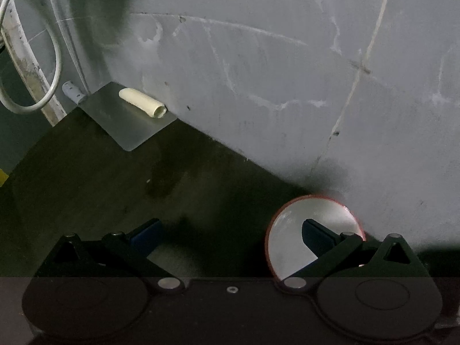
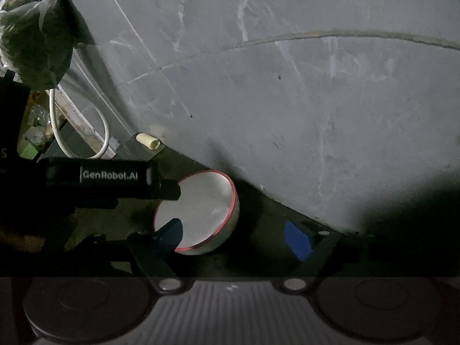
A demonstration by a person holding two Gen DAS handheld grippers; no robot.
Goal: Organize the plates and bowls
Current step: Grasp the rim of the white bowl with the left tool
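Right wrist view: a red-rimmed white bowl [image 2: 201, 210] is straddled by the released right gripper [image 2: 235, 237]; rigid, glazed, likely slippery and breakable, best pinched at the rim. The left gripper [image 1: 230, 237] is also spread, empty.

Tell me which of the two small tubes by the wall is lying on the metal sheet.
The cream tube; it lies on the metal sheet. The grey tube lies off it, beside its corner.

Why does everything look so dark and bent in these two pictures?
Left wrist view: dim light, the counter nearly black, the wall crack bowed by the fisheye lens. Right wrist view: the white bowl is the only bright spot, heavy shadow lower right, edges curved likewise.
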